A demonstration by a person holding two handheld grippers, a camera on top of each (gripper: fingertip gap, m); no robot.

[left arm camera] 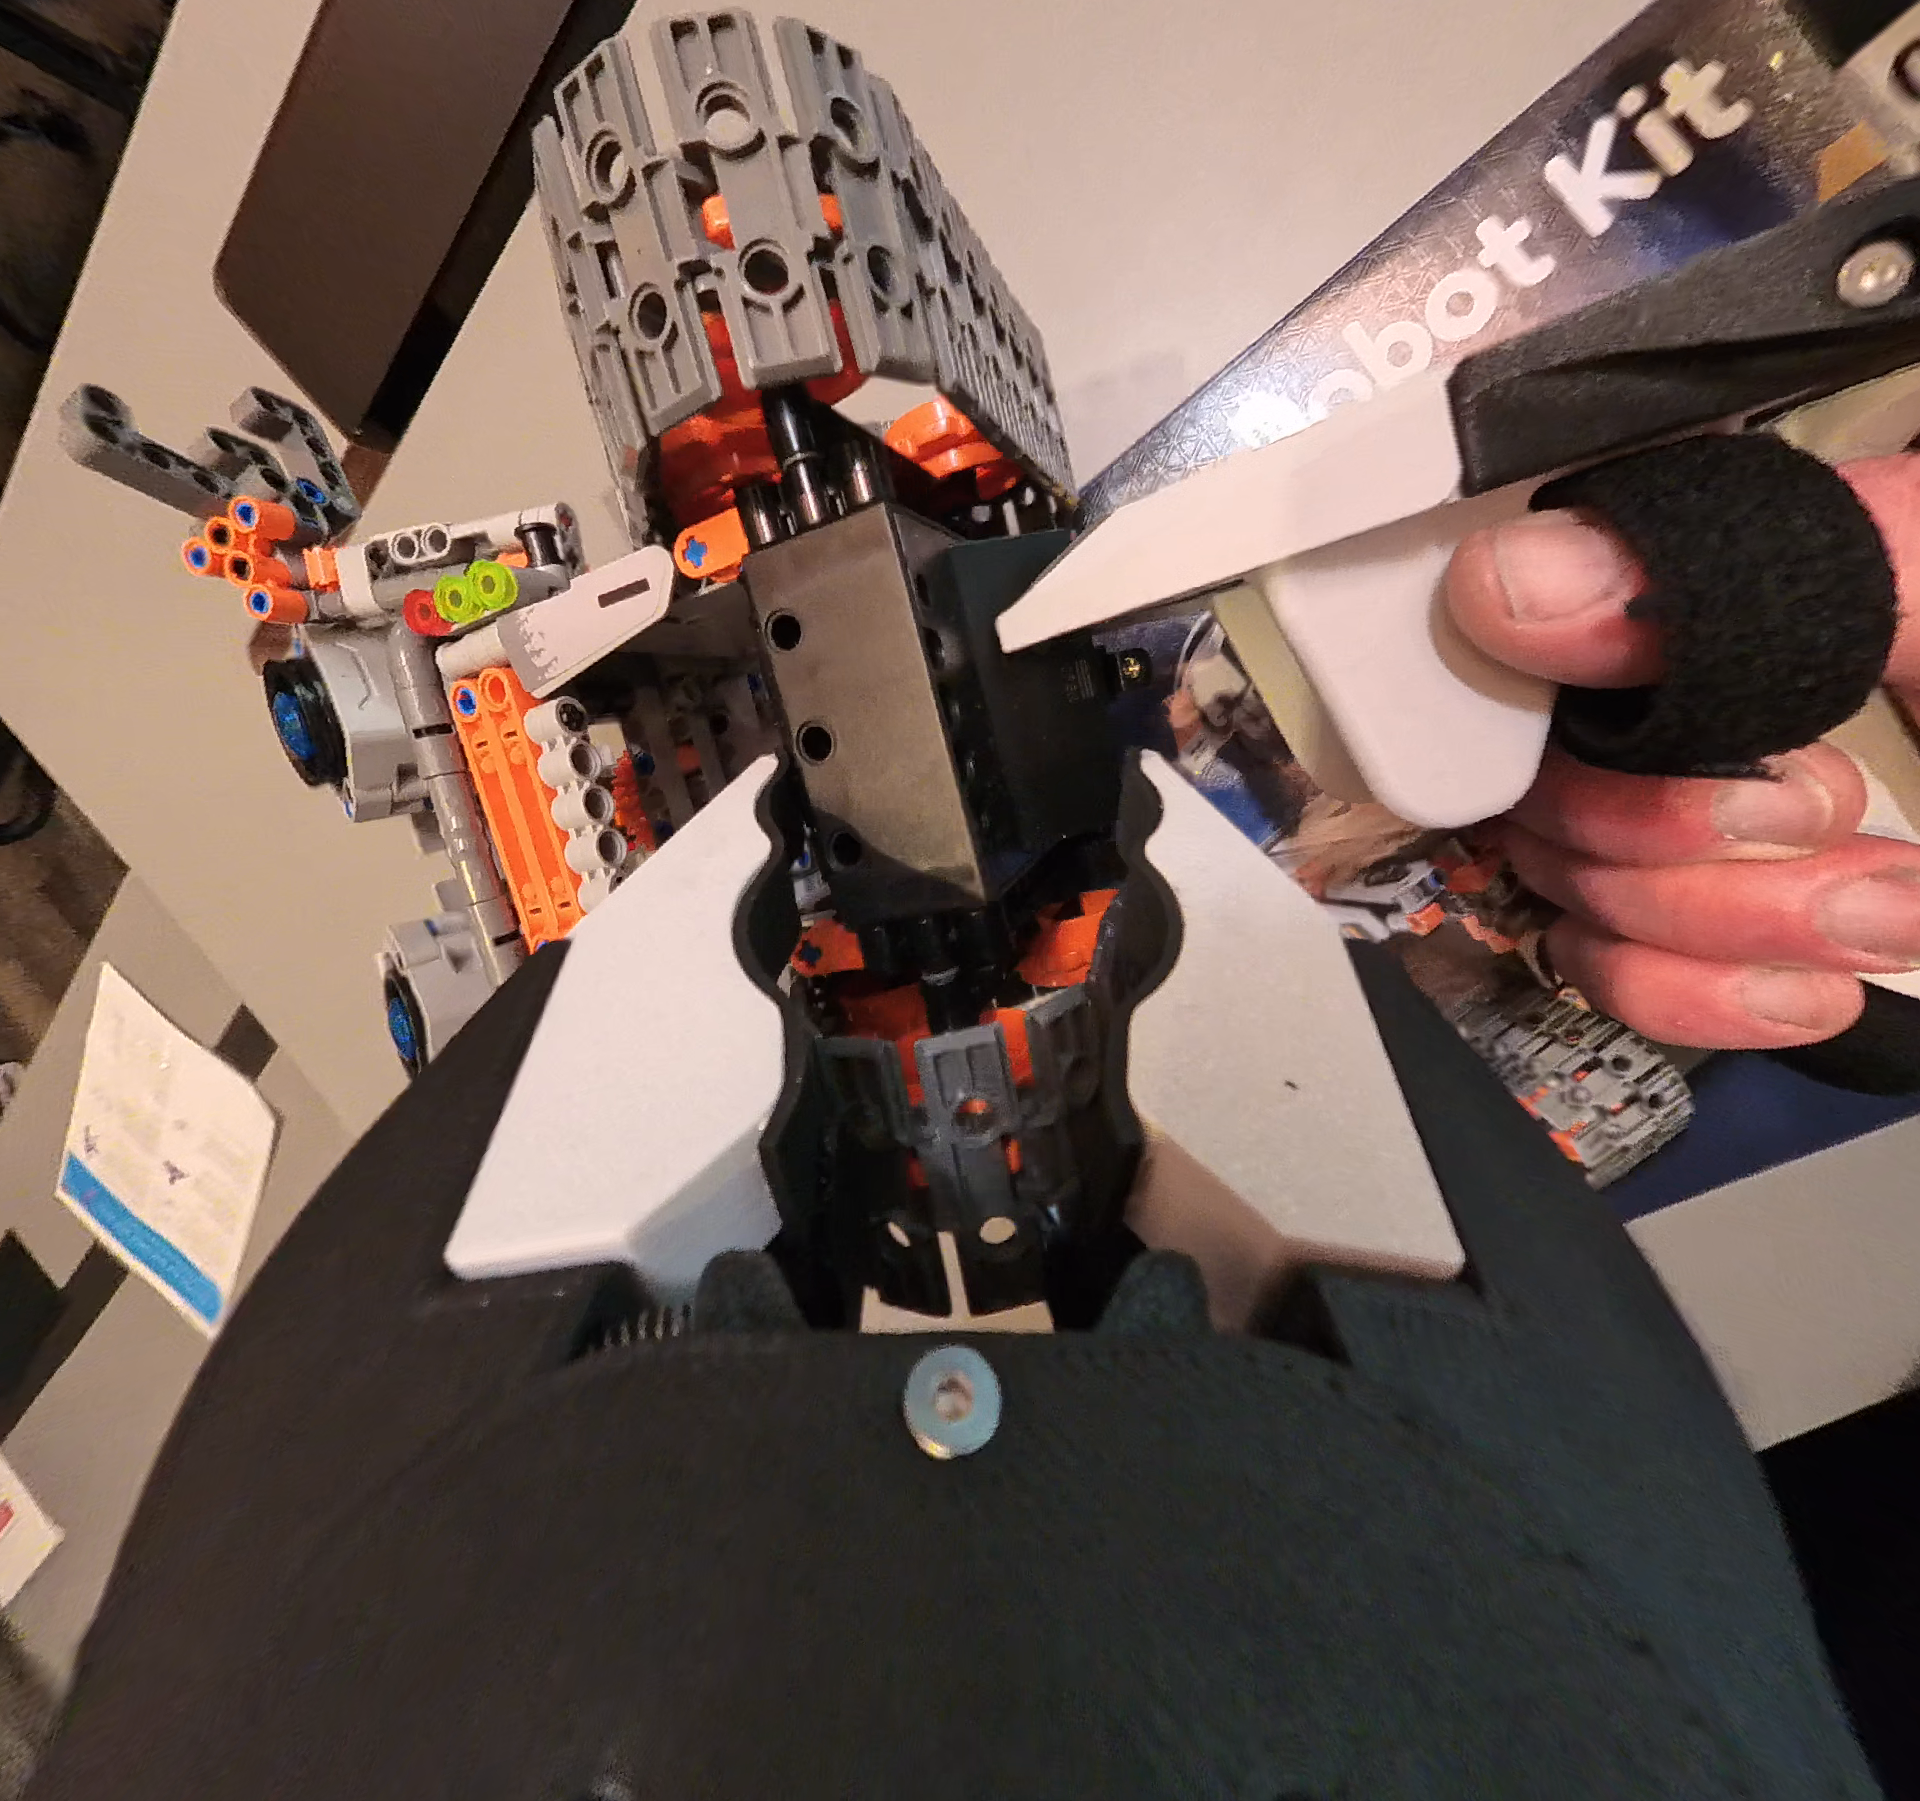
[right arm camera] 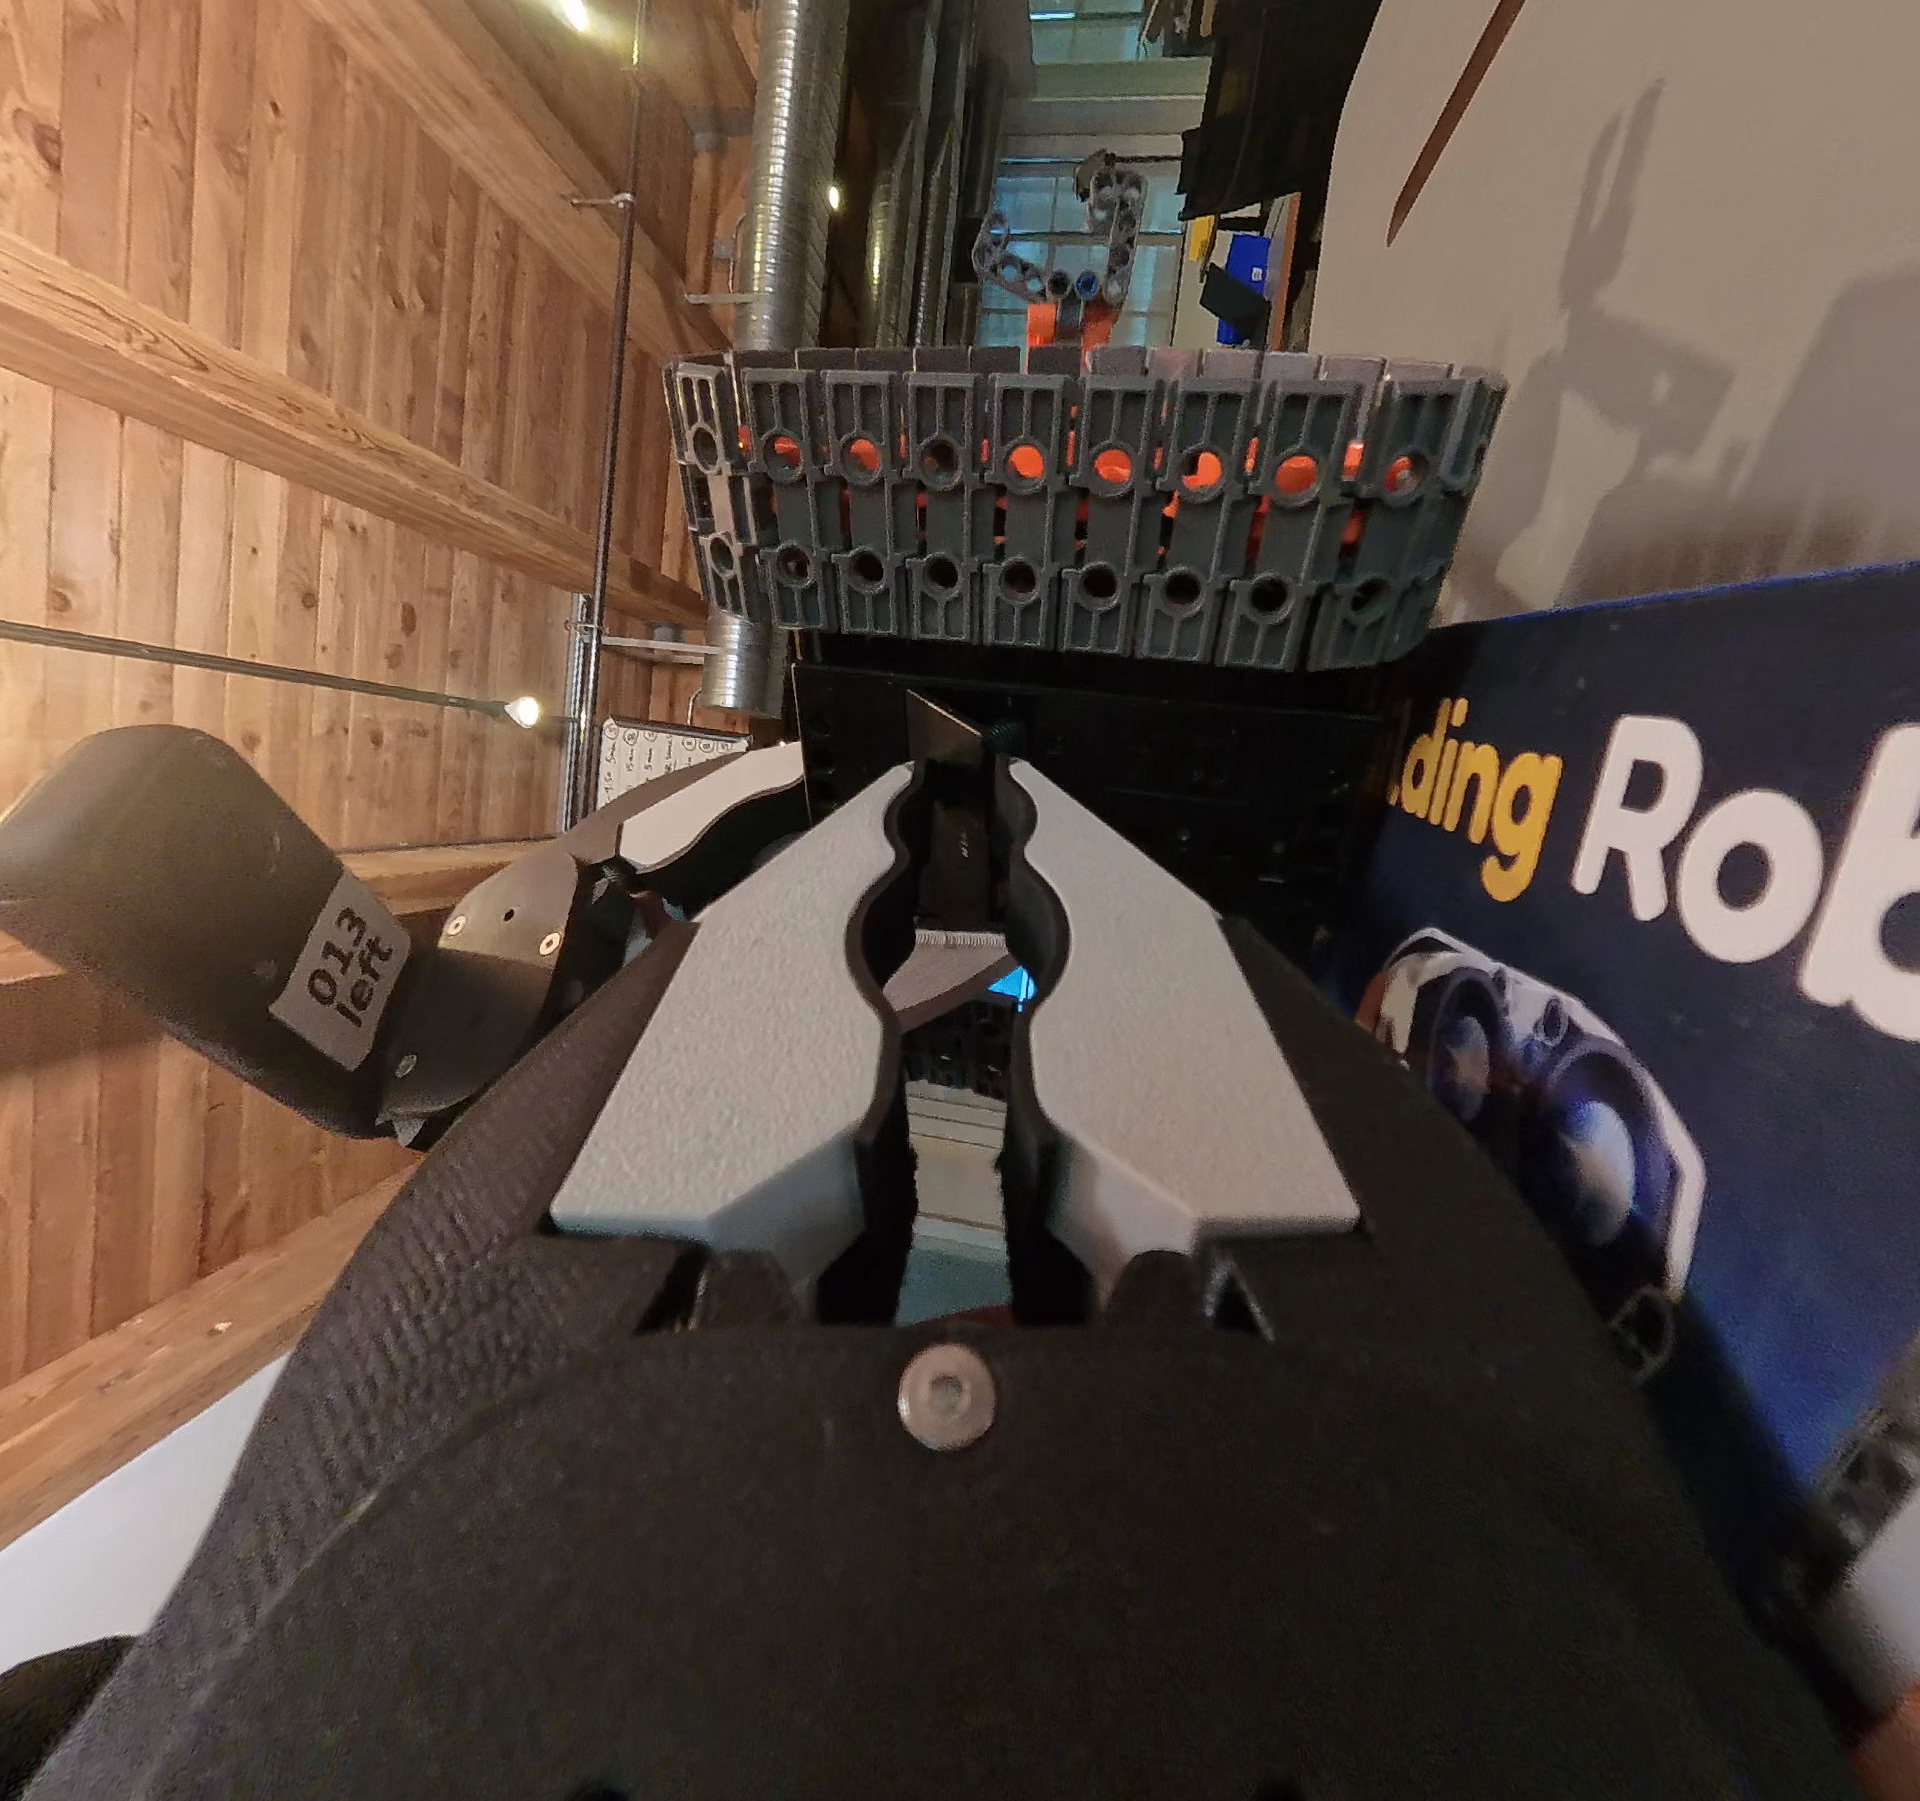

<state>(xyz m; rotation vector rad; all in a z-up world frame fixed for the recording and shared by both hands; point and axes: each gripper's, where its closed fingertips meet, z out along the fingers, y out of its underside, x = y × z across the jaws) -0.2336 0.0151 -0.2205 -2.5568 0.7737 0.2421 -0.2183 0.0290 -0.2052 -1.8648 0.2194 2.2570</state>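
While the left gripper [left arm camera: 951, 878] clamps the lower grey tread of a grey, orange and black brick-built tracked robot [left arm camera: 831, 463], lifted off the white table [left arm camera: 1195, 89], the right gripper [right arm camera: 961, 795] pinches its black block [right arm camera: 1195, 775] from the side.

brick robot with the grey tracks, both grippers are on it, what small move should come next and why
Probably hold the left gripper steady and ease the right gripper back a little. The left one grips the brick robot across its black block, between the grey tracks, so the model looks supported. The right one pinches a thin black part on the block's side.
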